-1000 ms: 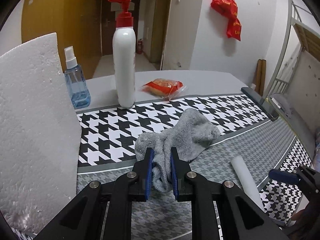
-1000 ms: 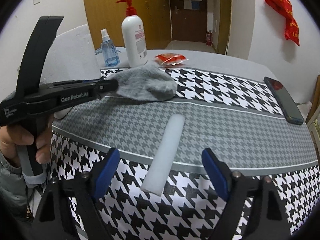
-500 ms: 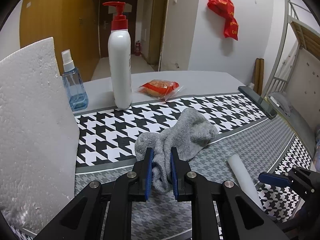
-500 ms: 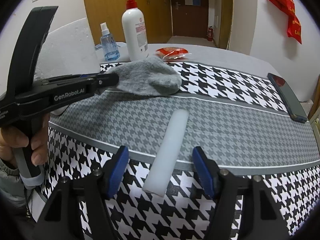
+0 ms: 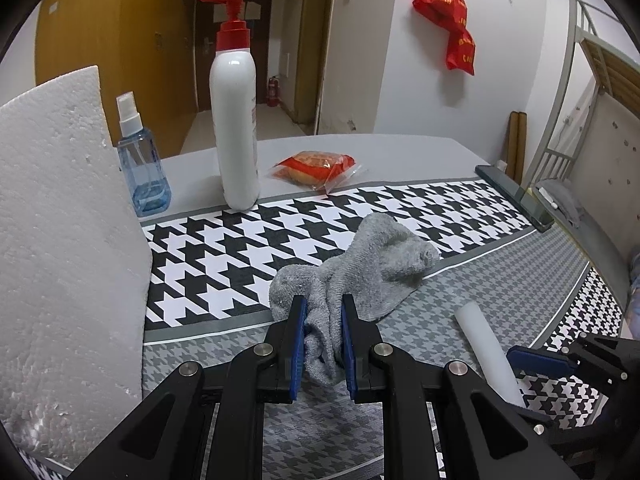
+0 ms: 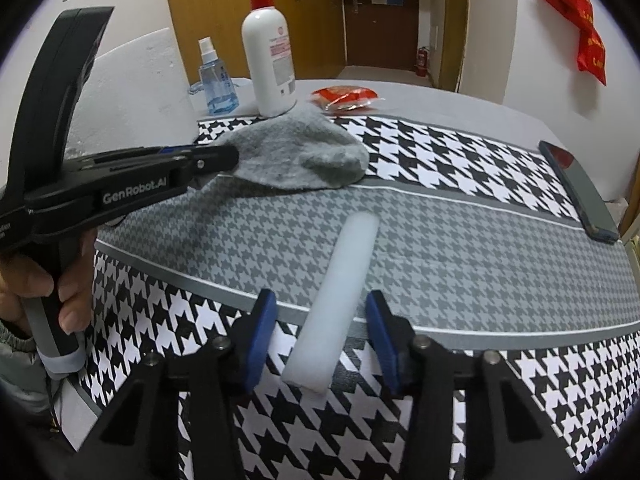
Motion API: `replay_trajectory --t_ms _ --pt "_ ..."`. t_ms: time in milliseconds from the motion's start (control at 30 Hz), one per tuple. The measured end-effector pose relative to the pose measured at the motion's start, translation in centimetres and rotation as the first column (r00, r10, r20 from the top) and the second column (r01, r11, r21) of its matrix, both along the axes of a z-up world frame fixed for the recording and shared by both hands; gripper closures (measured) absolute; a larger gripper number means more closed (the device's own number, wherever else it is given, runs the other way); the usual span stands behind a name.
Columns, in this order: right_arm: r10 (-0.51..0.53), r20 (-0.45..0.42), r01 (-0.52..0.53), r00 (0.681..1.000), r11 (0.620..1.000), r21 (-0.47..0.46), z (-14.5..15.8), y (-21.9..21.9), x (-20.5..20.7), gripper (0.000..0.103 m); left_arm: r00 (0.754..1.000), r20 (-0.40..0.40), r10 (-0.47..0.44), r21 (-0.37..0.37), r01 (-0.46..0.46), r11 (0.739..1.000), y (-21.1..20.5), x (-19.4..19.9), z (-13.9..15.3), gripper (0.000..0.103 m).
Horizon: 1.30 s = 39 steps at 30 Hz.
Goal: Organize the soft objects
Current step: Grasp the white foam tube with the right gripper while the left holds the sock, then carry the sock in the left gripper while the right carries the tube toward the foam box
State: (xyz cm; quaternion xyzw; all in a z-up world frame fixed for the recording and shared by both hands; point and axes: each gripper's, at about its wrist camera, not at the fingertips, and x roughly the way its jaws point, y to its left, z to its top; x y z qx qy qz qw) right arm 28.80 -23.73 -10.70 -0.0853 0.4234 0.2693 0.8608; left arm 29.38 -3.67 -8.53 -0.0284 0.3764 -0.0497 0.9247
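My left gripper (image 5: 322,308) is shut on a grey sock (image 5: 376,264), pinching its cuff end while the rest lies on the houndstooth cloth. The sock also shows in the right wrist view (image 6: 296,152), held by the left gripper (image 6: 224,158). A white foam roll (image 6: 340,292) lies on the cloth, its near end between the blue pads of my right gripper (image 6: 322,312), which is open around it with gaps on both sides. The roll (image 5: 486,352) and the right gripper (image 5: 536,360) show at the lower right of the left wrist view.
A white pump bottle (image 5: 236,128), a blue spray bottle (image 5: 142,168) and a red snack packet (image 5: 316,164) stand at the table's back. A large white foam slab (image 5: 60,240) leans at the left. A dark phone (image 6: 580,192) lies at the right edge.
My right gripper has moved forward over the near end of the foam roll and its jaws have narrowed. The left gripper has kept its hold on the sock, almost still.
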Motion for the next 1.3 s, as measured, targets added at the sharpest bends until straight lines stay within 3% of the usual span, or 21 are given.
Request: replay_trajectory --t_ms 200,533,767,1300 --pt "-0.011 -0.017 0.011 1.0 1.0 0.012 0.0 -0.3 0.1 0.053 1.0 0.004 -0.004 0.0 0.004 1.0 -0.2 -0.1 0.0 0.085" --pt "-0.029 -0.024 0.029 0.999 1.0 -0.011 0.2 -0.5 -0.3 0.072 1.0 0.001 -0.003 0.001 0.003 1.0 -0.2 -0.1 0.0 0.085" --pt "-0.034 -0.029 0.034 0.999 0.999 -0.012 0.2 -0.3 -0.5 0.078 1.0 -0.001 -0.009 0.006 0.009 1.0 -0.3 -0.2 0.0 0.085" --pt "-0.095 0.025 0.092 0.995 0.992 0.088 1.8 -1.0 -1.6 0.083 0.999 0.041 -0.032 -0.002 0.032 0.999 -0.7 -1.2 1.1 0.086"
